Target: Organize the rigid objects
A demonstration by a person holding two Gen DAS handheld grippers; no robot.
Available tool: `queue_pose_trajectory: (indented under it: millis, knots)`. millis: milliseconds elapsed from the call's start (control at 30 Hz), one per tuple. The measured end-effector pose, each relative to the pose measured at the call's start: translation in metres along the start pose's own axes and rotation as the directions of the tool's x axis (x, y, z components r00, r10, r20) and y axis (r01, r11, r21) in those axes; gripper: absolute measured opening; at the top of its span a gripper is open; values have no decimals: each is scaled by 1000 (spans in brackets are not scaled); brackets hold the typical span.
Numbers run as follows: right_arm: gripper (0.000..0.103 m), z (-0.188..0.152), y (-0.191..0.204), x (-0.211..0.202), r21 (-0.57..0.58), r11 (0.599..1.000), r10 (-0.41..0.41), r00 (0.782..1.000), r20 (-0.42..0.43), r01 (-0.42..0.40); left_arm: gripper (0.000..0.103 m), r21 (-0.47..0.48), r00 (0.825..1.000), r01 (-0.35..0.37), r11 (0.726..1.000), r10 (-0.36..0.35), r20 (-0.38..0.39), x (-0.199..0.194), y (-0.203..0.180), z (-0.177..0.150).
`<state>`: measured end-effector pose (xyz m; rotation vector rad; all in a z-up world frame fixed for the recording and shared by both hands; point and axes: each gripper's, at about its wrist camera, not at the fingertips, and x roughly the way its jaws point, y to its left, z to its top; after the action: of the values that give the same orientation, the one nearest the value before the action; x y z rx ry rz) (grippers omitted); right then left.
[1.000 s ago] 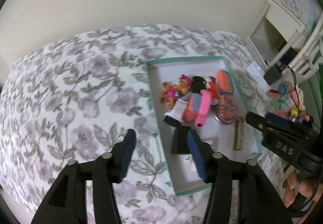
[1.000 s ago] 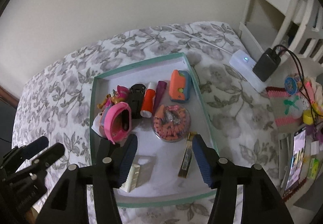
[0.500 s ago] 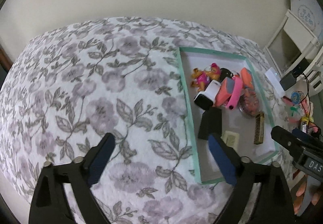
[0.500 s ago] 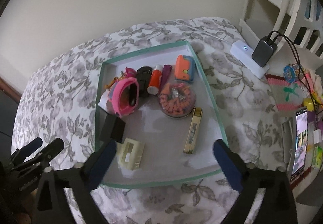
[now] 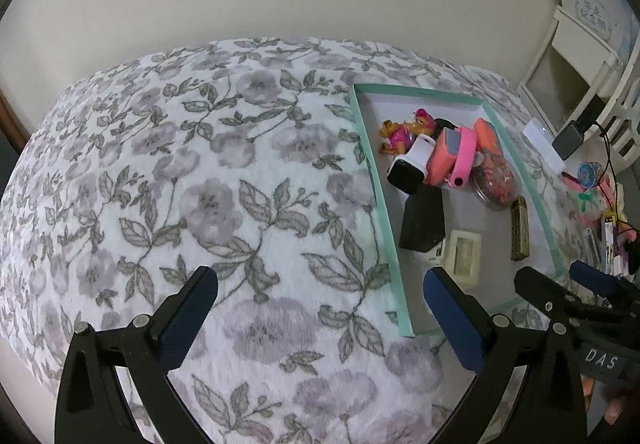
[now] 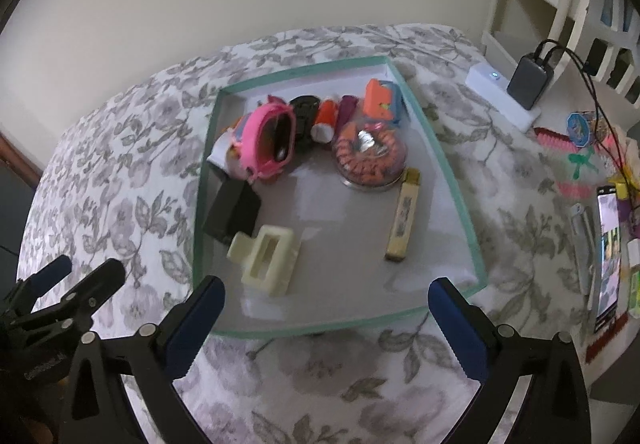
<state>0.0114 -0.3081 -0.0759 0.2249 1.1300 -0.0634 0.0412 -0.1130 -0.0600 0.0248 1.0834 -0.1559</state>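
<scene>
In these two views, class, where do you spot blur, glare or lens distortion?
Left wrist: sharp, but fisheye bows the floral bedspread into a dome. Right wrist: slightly soft, motion blur on the tray rim, pale glare patches on its floor; dark vignette rings both.

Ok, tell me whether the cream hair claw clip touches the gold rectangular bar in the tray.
Apart. The right wrist view shows bare tray floor between the cream hair claw clip and the gold rectangular bar.

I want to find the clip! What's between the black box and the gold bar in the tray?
The cream hair clip lies between the black box and the gold bar, on the tray floor. The right wrist view shows it best.
</scene>
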Motion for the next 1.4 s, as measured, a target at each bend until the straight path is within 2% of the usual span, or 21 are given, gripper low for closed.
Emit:
queue_pose_trajectory:
  millis: [133, 600, 833, 1167, 1400]
  knots:
    - [103, -8, 1, -6, 12, 1000, 15, 1000, 20, -15, 102, -3, 1000, 20, 1000, -20, 9, -7, 0, -6]
    - [103, -32, 2, -29, -5, 1000, 28, 997, 66, -28, 102, 5, 997, -33, 999, 32, 70, -32, 7, -25]
    - [103, -49, 0, -41, 5, 999, 38, 995, 89, -39, 102, 27, 990, -102, 994, 99, 97, -46, 7, -38]
    - [103, -60, 4, -49, -20, 999, 45, 994, 103, -43, 102, 41, 988, -132, 990, 128, 82, -52, 7, -52]
    - [103, -60, 2, -50, -10, 999, 49, 993, 106, -48, 102, 5, 989, -128, 992, 127, 69, -54, 14, -55]
